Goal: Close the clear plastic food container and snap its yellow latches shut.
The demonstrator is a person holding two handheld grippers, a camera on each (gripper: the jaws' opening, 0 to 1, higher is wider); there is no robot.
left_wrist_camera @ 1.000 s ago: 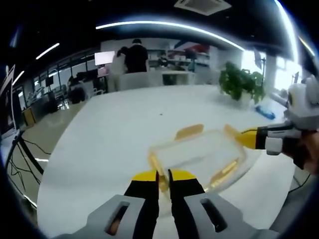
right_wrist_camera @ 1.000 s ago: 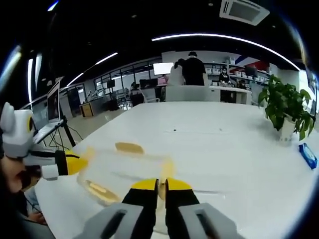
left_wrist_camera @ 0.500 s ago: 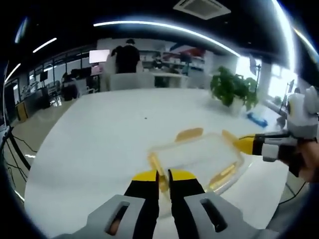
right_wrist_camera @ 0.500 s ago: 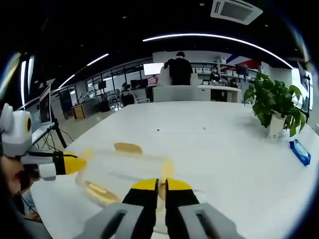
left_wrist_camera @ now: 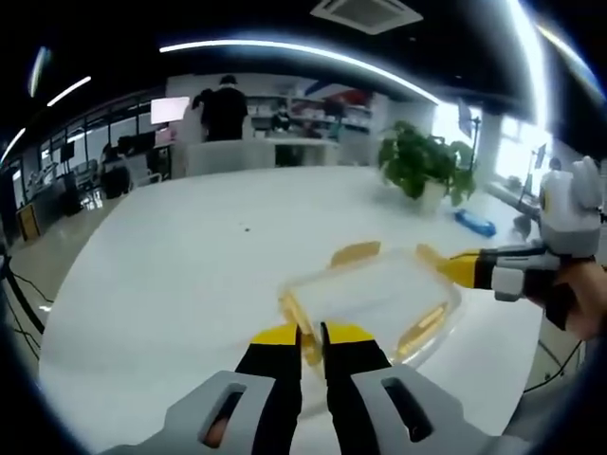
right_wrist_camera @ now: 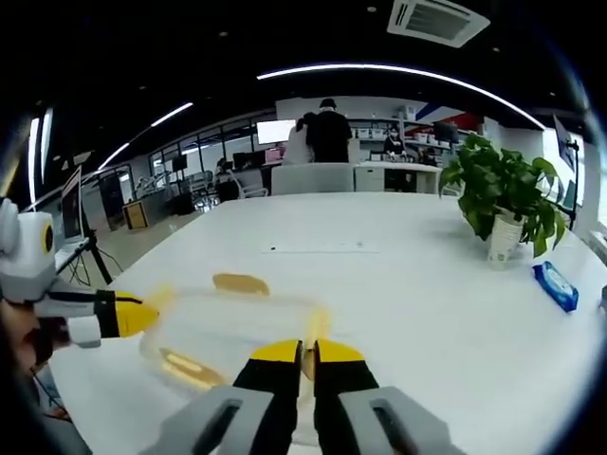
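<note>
I have the container (left_wrist_camera: 375, 299) lying flat on the white table (left_wrist_camera: 171, 256), lid already down, with 4 yellow latches at its edges. My left gripper (left_wrist_camera: 312, 337) is clenched on the latch (left_wrist_camera: 305, 327) at the near end; in its own view the jaws stand pressed together with yellow showing between them. My right gripper (right_wrist_camera: 307, 353) is likewise clamped on the opposite end latch (right_wrist_camera: 318, 327), with the box spreading away to the left of the jaws. Each gripper also shows in the other's view, coming in from the side at the far end of the box.

2 side latches remain: 1 (left_wrist_camera: 357, 252) stands flared out and up on the far long edge, plainly unfastened; the other (left_wrist_camera: 424, 324) lies along the near long edge, and I cannot tell whether it is seated.

Judgement on the step in hand: both end latches are being pinched down together. To do it well I would press both ends evenly so the lid does not rock, and drive each tab down and inward until it hooks under the rim (a clear lid gives little visual cue of seating). I would release 1 end only while the other pins the box, since it looks light and liable to slide on the smooth table. The flared side latch comes next.
</note>
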